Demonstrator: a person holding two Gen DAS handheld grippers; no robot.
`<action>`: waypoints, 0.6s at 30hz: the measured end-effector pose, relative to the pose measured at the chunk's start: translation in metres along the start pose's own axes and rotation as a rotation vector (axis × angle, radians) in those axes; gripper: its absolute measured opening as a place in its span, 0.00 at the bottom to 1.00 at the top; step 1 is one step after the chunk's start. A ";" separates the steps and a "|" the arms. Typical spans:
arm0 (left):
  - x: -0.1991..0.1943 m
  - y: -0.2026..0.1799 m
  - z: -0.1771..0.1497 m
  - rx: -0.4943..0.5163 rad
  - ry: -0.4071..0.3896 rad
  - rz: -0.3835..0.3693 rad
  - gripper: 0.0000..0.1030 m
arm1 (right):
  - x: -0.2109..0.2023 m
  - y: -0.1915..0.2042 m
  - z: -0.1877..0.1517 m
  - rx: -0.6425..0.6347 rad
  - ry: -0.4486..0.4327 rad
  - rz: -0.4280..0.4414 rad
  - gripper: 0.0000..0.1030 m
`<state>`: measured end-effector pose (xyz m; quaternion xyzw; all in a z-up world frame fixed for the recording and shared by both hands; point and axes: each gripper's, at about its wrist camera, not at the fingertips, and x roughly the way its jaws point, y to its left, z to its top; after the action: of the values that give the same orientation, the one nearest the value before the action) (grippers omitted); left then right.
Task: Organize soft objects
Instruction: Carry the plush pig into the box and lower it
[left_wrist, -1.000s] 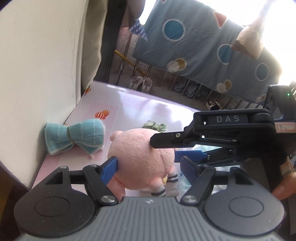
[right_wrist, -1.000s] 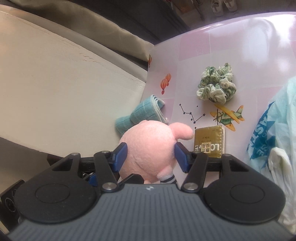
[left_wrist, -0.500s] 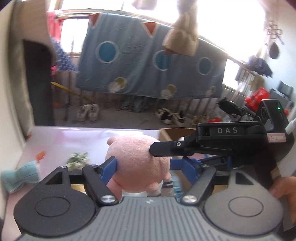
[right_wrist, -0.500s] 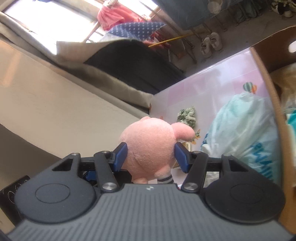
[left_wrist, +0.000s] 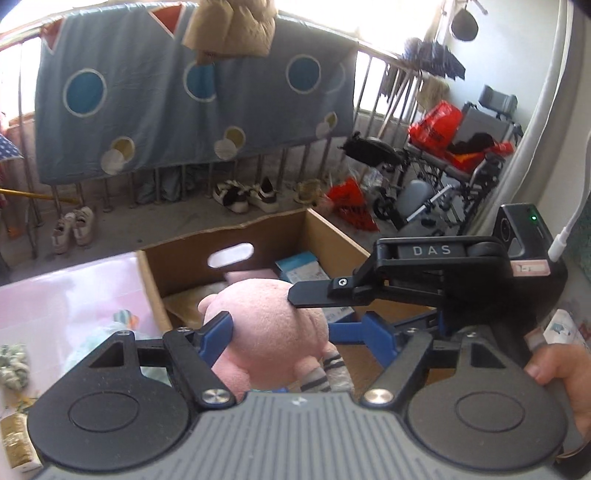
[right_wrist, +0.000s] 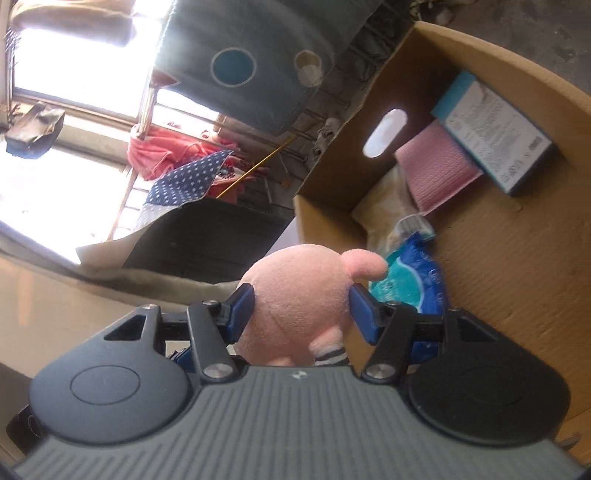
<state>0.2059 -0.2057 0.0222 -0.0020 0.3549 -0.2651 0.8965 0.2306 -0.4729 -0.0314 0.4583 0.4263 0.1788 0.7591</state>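
Note:
A pink plush pig (left_wrist: 273, 325) with striped socks hangs in the air over the near edge of an open cardboard box (left_wrist: 258, 236). My right gripper (right_wrist: 301, 310) is shut on it, both blue pads pressed into its sides. In the left wrist view that gripper's black finger (left_wrist: 317, 293) lies across the pig's top. My left gripper (left_wrist: 295, 326) grips crosswise: its left pad digs into the plush, its right pad sits against the other gripper's blue finger. The pig (right_wrist: 295, 302) hovers beside the box wall (right_wrist: 480, 66).
Inside the box lie a blue-and-white packet (right_wrist: 495, 136), a pink pad (right_wrist: 436, 166) and a blue wipes pack (right_wrist: 410, 280). On the pink table (left_wrist: 55, 295) at left are a pale plastic bag (left_wrist: 92, 350), a green scrunchie (left_wrist: 13, 365) and a gold box (left_wrist: 14, 439). A hand (left_wrist: 561, 373) holds the right gripper.
Both grippers carried the pig together from beside the teal cloth on the table, rightward, to over the cardboard box. The grip on the pig looks unchanged.

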 end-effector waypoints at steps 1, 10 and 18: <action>0.012 0.002 0.000 -0.004 0.027 -0.011 0.75 | 0.001 -0.011 0.006 0.012 -0.002 -0.011 0.56; 0.038 0.023 -0.014 -0.040 0.118 0.008 0.70 | 0.039 -0.065 0.030 -0.009 0.026 -0.203 0.57; -0.008 0.041 -0.011 -0.032 0.050 0.052 0.71 | 0.026 -0.045 0.024 -0.112 -0.016 -0.274 0.63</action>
<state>0.2138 -0.1652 0.0113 -0.0004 0.3815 -0.2360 0.8937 0.2592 -0.4916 -0.0767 0.3544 0.4680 0.0932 0.8042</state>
